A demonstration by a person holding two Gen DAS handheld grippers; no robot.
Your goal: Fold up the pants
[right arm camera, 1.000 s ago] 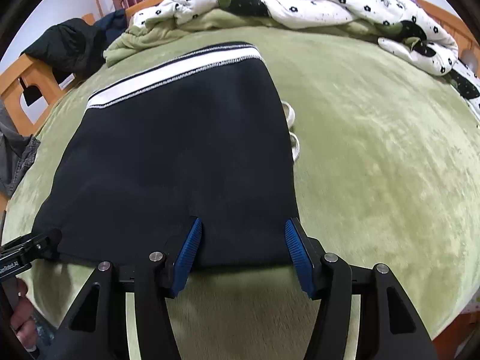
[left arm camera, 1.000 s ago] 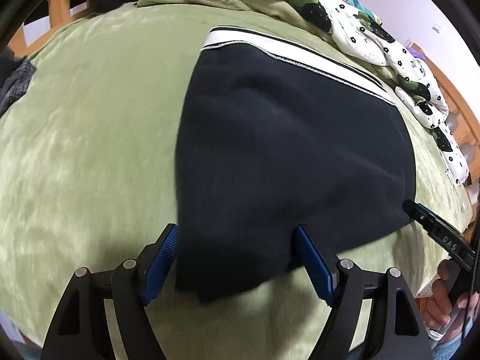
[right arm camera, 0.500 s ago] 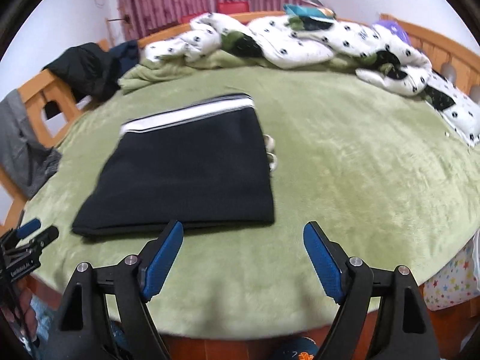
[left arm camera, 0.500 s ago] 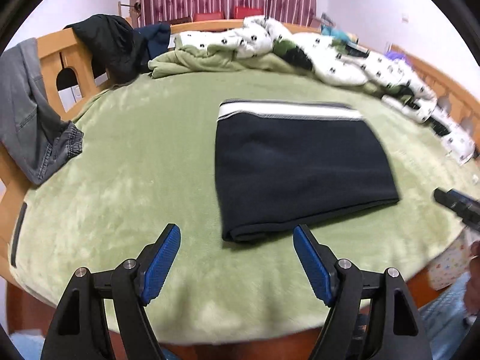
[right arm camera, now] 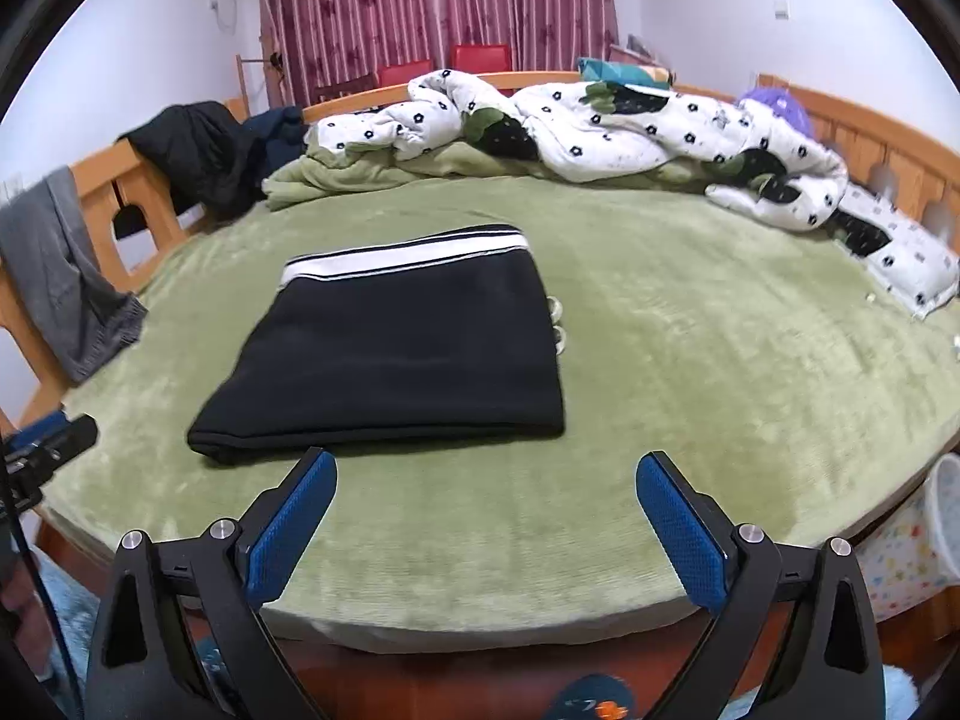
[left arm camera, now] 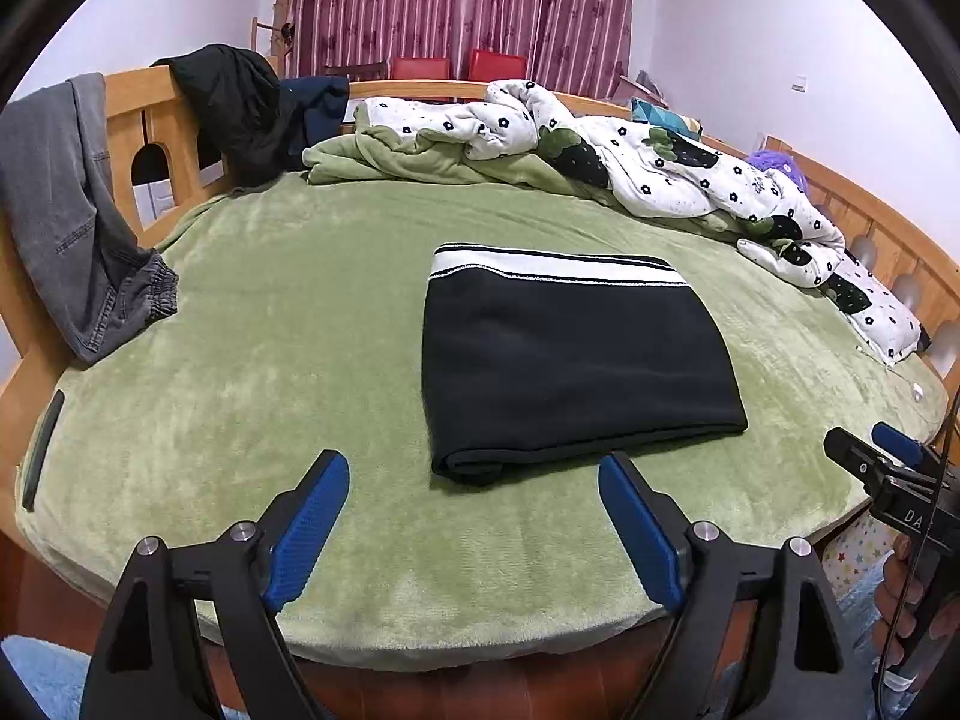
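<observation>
The black pants (left arm camera: pixel 570 360) lie folded into a flat rectangle on the green bed cover (left arm camera: pixel 270 360), with the white striped waistband at the far edge. They also show in the right wrist view (right arm camera: pixel 396 354). My left gripper (left arm camera: pixel 474 492) is open and empty, pulled back near the bed's front edge. My right gripper (right arm camera: pixel 480 492) is open and empty, also back from the pants. The right gripper (left arm camera: pixel 888 462) shows at the right edge of the left wrist view. The left gripper (right arm camera: pixel 48 438) shows at the left edge of the right wrist view.
A rumpled white flowered quilt (left arm camera: pixel 660 162) and green blanket (left arm camera: pixel 420 156) lie along the far side. Grey jeans (left arm camera: pixel 66 210) and dark clothes (left arm camera: pixel 240 108) hang on the wooden rail at left. A white drawstring (right arm camera: pixel 558 324) pokes out beside the pants.
Both grippers have let go of the near edge of the pants and pulled back and up from the bed. The pants now lie flat, folded.
</observation>
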